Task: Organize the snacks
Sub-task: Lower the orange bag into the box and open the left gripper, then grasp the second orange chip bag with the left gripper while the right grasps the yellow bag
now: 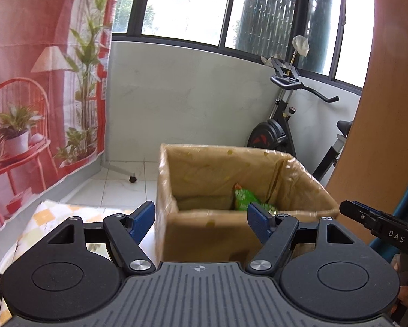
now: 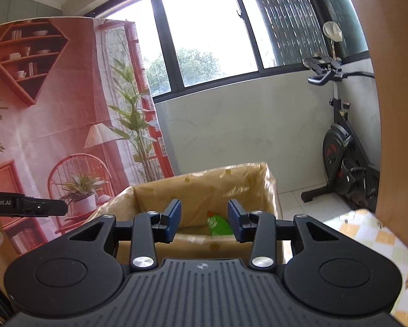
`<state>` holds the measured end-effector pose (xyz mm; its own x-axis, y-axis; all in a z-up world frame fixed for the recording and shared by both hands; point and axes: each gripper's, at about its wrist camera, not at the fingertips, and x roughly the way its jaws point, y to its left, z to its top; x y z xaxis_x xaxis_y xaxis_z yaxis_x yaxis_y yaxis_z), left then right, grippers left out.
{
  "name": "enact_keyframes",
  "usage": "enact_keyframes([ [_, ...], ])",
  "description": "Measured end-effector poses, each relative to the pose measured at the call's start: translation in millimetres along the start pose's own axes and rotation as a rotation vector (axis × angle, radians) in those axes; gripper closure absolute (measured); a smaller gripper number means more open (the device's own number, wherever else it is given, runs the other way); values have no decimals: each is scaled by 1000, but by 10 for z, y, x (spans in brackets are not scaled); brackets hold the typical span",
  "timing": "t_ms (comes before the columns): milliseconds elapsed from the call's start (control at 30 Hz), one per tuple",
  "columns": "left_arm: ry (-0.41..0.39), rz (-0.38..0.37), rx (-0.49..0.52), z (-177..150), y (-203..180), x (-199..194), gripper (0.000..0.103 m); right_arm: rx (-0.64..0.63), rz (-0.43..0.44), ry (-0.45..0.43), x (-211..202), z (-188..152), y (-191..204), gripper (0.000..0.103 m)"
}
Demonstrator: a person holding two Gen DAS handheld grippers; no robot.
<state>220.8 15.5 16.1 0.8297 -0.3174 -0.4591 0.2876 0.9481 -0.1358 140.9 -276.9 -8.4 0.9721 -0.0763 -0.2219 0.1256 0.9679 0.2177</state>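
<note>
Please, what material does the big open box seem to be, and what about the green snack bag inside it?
The box: probably brown cardboard, with stiff flat walls; the glare on its rim suggests clear tape or film over it. The green snack bag: likely thin glossy plastic or foil, judging by its bright printed, crinkled surface, though it is blurred.

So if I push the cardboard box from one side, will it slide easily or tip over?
The cardboard box would probably slide rather than tip: it looks wide and squat. It is likely light, since only one green snack packet shows inside. Its glossy taped walls may flex a little under a push, and could feel slippery.
</note>
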Motion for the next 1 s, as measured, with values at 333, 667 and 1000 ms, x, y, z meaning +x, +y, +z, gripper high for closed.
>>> enact_keyframes([
  [333, -23, 49, -28, -545, 178, -418, 25, 21, -74, 22, -596, -567, -86, 60],
  [667, -7, 110, -67, -1025, 187, -367, 25, 82, -194, 154, -833, -1167, -436, 23],
  [1000, 58, 101, -84, -1325, 205, -300, 24, 176, -193, 318, -647, -1585, -582, 11],
])
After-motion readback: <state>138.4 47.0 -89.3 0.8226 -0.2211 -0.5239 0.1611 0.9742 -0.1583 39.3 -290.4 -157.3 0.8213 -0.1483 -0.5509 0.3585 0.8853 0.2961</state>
